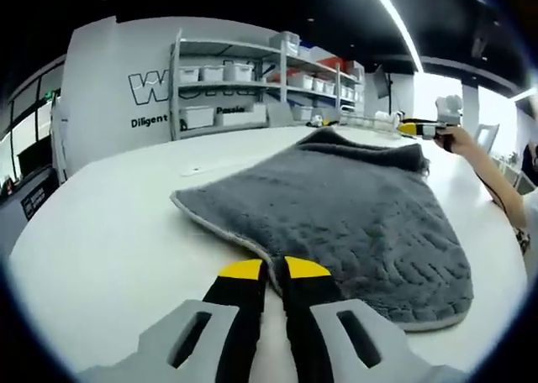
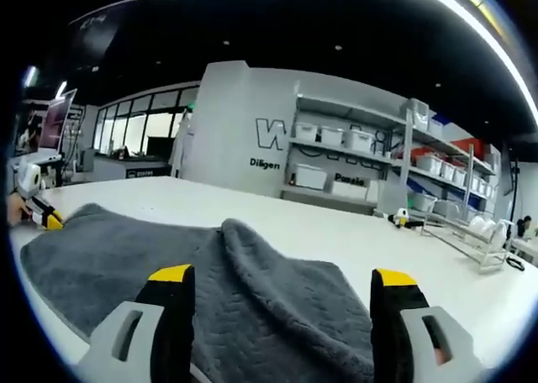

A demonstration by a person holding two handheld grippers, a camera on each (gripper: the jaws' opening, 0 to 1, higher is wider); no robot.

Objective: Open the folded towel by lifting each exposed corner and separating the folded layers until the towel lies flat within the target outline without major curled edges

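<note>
A grey towel (image 1: 336,207) lies spread over the white counter (image 1: 109,232), mostly opened out but rumpled along its far edge, where a fold stands up in a low ridge. In the left gripper view the left gripper (image 1: 275,270) sits right at the towel's near corner, its two yellow-tipped jaws drawn close together with only a thin slit between them; the towel's pale-edged corner runs down to meet the tips, and it looks pinched there, though the contact itself is hard to see. Across the towel, at its far right corner, the other gripper shows small, held in a person's hand (image 1: 461,138) with the forearm stretching off to the right. In the right gripper view the right gripper (image 2: 284,275) is released, its jaws spread wide apart, and the towel (image 2: 126,265) lies between and beyond them, a raised fold running from the middle toward the lower right. The left gripper (image 2: 46,217) appears far off at the towel's left end. Behind the counter stands a shelf (image 2: 353,160) loaded with white bins, against a grey wall with lettering, and a wire rack (image 2: 466,232) rests on the counter to the right.
</note>
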